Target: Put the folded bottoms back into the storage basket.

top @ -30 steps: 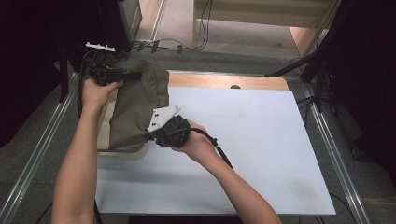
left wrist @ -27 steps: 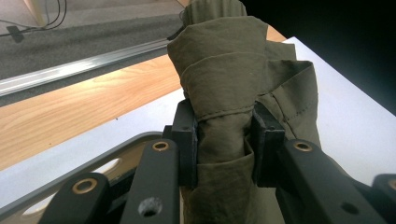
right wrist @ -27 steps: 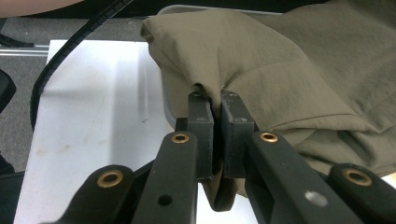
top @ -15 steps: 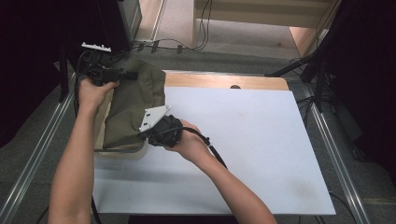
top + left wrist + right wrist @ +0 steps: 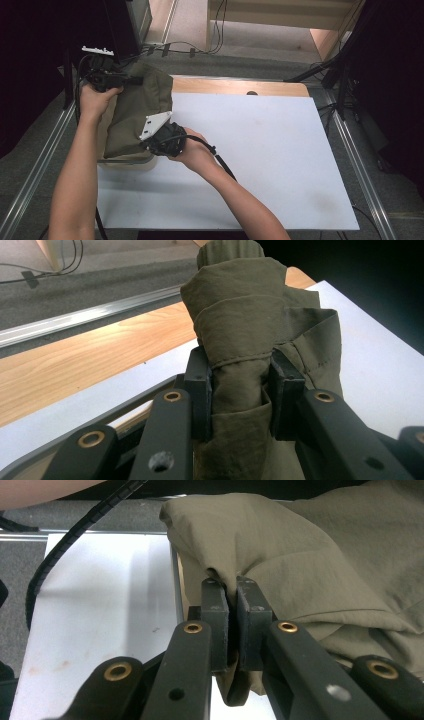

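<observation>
Cloth [image 5: 132,115], olive green, lies bunched at the white table [image 5: 260,165] corner; left gripper [image 5: 239,390] clamps a thick fold. Right gripper [image 5: 232,625] pinches a thin edge, jaws nearly together.

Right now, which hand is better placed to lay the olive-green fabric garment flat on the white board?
Probably the right. The right hand-held gripper pinches the olive-green fabric garment at its edge beside the white board, while the left hand-held gripper clamps a thick bunch at the far corner.
</observation>
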A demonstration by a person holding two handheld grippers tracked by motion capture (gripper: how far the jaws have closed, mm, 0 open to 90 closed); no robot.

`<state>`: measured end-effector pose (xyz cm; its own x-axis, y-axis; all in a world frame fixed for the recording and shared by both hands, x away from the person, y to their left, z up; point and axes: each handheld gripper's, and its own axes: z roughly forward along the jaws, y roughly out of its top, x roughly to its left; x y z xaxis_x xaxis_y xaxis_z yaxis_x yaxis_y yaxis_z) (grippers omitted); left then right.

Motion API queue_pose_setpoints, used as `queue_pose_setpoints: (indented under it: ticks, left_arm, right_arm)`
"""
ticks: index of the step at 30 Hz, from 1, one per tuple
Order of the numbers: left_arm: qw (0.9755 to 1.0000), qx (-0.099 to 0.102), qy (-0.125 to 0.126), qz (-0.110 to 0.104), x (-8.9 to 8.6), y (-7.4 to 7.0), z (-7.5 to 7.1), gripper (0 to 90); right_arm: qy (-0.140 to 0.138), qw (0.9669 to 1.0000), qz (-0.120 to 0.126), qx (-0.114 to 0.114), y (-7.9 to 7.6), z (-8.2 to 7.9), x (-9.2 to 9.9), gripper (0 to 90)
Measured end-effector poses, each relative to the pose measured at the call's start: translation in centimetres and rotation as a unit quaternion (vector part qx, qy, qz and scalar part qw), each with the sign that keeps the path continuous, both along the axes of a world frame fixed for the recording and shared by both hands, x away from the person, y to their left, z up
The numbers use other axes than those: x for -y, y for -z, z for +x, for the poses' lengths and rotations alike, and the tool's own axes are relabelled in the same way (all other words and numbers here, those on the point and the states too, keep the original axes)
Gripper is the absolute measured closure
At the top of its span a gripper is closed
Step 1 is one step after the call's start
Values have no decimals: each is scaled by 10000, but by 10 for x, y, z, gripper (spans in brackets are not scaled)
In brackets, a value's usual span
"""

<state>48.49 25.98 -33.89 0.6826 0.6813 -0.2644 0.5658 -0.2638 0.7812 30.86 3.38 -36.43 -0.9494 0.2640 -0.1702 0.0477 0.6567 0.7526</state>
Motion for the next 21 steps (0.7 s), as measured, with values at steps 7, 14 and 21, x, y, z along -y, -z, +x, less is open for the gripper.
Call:
queue_pose_setpoints:
  ticks: [7, 14, 21]
  left_arm:
    - [10000, 36, -45, 37, -6, -1, 0, 698]
    - [10000, 64, -74, 8, -14, -2, 0, 698]
    - [9999, 94, -96, 56, -21, -2, -1, 697]
  right_arm:
    - [9, 10000, 16, -41, 1, 3, -7, 826]
    - [29, 10000, 8, -43, 2, 5, -14, 826]
    - [15, 10000, -5, -41, 2, 6, -21, 825]
